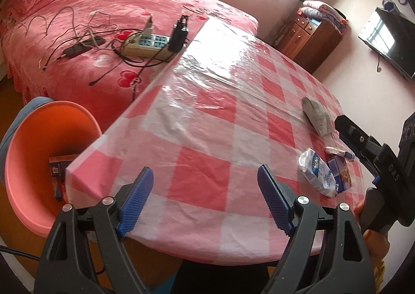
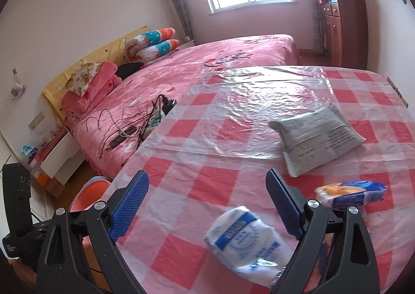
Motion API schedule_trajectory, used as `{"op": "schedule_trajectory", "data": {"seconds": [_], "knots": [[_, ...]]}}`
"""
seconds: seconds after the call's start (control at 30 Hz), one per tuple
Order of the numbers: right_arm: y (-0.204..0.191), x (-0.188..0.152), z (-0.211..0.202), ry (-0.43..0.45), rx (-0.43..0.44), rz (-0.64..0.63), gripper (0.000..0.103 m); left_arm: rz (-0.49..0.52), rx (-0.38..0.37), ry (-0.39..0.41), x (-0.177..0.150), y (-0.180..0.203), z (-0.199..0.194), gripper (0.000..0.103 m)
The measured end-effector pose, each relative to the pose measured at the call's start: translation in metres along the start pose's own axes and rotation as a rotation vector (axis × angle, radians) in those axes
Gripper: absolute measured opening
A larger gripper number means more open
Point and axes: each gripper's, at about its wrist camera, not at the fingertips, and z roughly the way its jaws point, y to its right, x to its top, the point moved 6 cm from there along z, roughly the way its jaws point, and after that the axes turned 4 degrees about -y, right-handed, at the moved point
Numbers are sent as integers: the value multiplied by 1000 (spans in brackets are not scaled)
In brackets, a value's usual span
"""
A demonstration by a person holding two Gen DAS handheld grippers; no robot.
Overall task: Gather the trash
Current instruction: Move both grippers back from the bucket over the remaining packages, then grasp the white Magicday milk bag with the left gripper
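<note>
tablecloth [image 2: 181, 179]: glossy wrinkled plastic | bedspread [image 2: 181, 68]: soft matt cloth | cabinet [image 2: 345, 29]: polished wood

Our left gripper [image 1: 205, 198] and right gripper [image 2: 207, 203] share black plastic arms, ribbed blue pads and silver screws, with what may be "DAS" lettering on one.
</note>
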Motion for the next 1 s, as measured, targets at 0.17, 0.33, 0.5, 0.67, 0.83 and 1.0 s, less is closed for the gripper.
{"op": "schedule_trajectory", "data": {"seconds": [0.17,0.33,0.5,0.67,0.83,1.0], "knots": [[14,2,-6,18,-27,7,91,35,-9,-21,-3,19,7,83],[28,4,-9,31,-43,17,91,69,-18,-36,-8,37,12,83],[40,5,-14,44,-64,22,91,95,-24,-54,-11,54,18,83],[53,8,-18,49,-70,37,91,121,-30,-69,-15,69,22,83],[69,8,-25,54,-84,58,91,152,-40,-86,-19,85,27,83],[96,11,-34,67,-92,114,91,181,-51,-106,-25,102,31,83]]}}
